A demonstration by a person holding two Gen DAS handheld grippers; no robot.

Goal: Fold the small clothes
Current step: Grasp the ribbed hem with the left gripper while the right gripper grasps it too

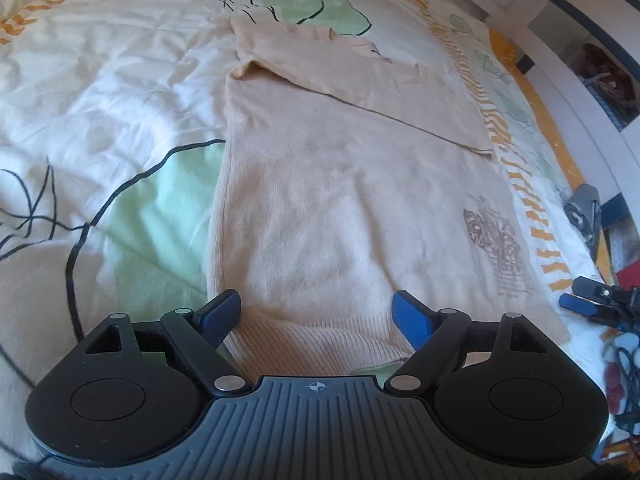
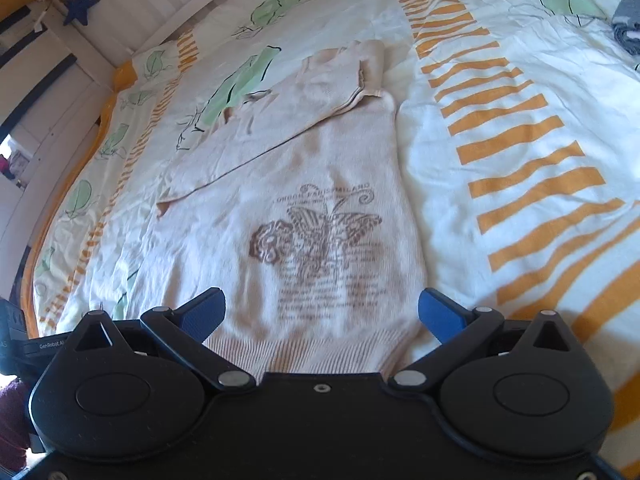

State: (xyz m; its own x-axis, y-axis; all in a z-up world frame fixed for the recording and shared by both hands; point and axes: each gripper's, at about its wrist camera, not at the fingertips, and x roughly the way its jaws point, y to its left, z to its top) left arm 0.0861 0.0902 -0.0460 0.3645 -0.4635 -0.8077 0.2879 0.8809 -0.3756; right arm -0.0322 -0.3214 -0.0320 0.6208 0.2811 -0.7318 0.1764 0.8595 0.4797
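- We see our left gripper: black linkage arms, silver pivot pins, blue textured pads, ribbed grey base bearing a crosshair mark.
- Our right gripper matches, with a smooth black base and one screw.

The sweater's ribbed hem runs out of sight behind the right gripper's body at the near edge, and the lettering under its brown butterfly print is too blurred to read. In the left wrist view the same print is smeared and squeezed toward the right. A dark folded cloth at the far right is cut off by the picture's edge, and the clutter beyond the bed is too small to tell.
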